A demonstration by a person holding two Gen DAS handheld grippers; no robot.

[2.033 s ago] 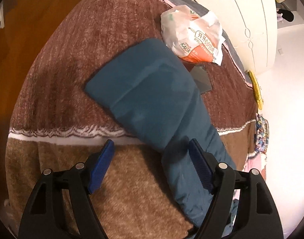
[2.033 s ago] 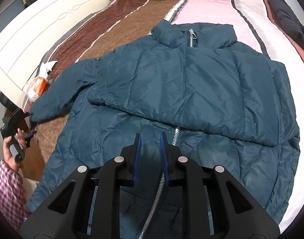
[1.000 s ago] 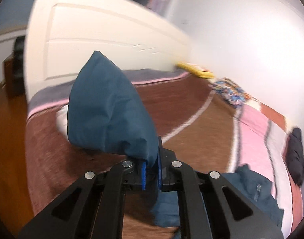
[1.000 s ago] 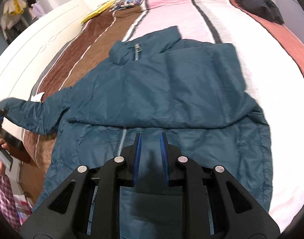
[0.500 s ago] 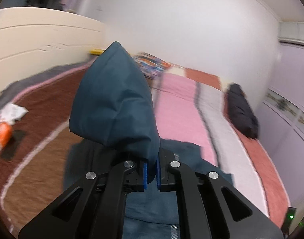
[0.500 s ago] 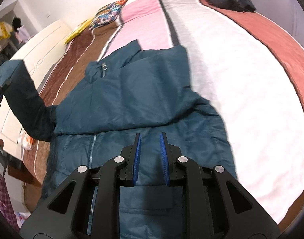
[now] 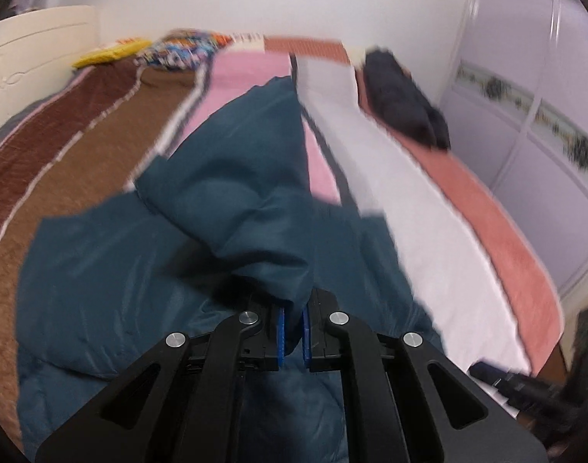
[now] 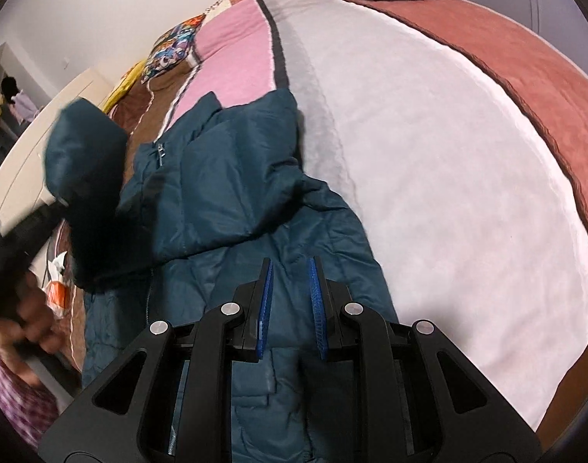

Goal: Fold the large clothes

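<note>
The left gripper (image 7: pixel 292 330) pinches the teal jacket's sleeve (image 7: pixel 251 193), which rises ahead of it. The right gripper (image 8: pixel 292 308), jaws slightly apart and empty, hovers over the jacket (image 8: pixel 232 200), collar pointing away.

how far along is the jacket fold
Early to midway. Done: one sleeve already lies folded across the chest of the teal jacket, which is spread on the bed. In hand: the left gripper is shut on the other sleeve, lifted above the jacket's front. The right gripper hovers above the hem, holding nothing. Left: lay that sleeve down, then fold the body.
</note>
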